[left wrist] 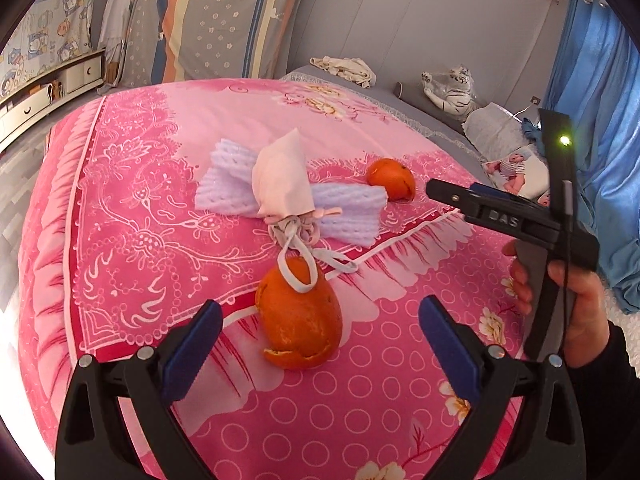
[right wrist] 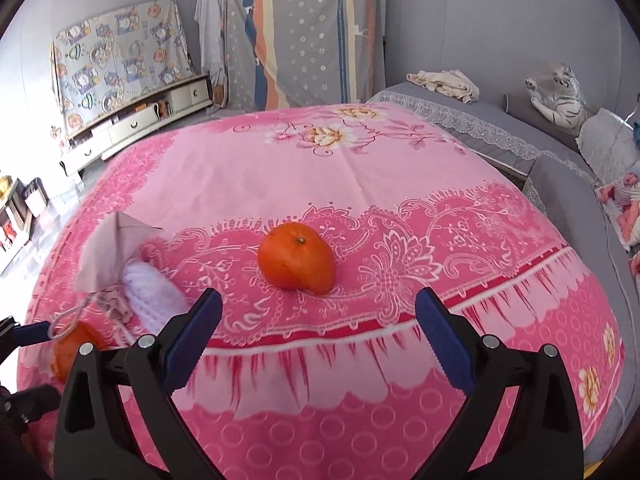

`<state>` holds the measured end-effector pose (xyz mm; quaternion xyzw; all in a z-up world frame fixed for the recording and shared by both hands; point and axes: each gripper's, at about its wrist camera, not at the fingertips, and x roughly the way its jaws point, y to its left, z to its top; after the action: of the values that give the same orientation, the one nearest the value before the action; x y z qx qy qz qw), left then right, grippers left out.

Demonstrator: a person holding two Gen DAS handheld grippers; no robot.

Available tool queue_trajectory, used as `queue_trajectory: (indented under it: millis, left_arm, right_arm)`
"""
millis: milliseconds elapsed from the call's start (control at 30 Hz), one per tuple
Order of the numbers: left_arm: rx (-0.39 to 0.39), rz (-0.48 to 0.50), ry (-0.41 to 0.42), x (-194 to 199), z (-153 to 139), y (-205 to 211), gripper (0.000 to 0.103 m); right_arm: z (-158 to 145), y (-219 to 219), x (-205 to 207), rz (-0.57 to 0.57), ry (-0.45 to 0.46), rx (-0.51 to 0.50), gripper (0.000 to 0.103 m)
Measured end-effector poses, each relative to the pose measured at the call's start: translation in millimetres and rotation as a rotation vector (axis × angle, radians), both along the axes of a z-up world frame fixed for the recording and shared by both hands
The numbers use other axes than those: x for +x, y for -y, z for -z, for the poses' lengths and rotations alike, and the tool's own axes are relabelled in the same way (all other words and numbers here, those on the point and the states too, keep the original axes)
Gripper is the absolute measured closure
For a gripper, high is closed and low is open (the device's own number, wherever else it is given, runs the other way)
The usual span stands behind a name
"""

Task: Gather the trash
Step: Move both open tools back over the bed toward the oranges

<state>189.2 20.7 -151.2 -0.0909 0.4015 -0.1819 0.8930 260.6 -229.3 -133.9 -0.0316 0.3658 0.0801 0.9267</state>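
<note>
Both tongs open over the pink bedspread, trash not yet picked up.

Left wrist view: our left tongs [left wrist: 320, 340] gape around the near orange peel [left wrist: 300, 320] at lower centre; we should close low on it, clear of the mask loop [left wrist: 298, 270] draped over it. Right wrist view: our right tongs [right wrist: 318, 340] stand open just short of the far orange peel [right wrist: 296, 260] at centre, bare bedspread [right wrist: 400, 168] all round it.
</note>
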Motion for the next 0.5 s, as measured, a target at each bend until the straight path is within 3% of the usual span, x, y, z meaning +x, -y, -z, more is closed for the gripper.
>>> queue_trajectory:
  millis: [500]
  left_arm:
    - [-0.011,-0.002,-0.046,17,10,3,0.012]
  right_arm:
    - [26,-17,57,-0.034,-0.087,-0.051,0.011]
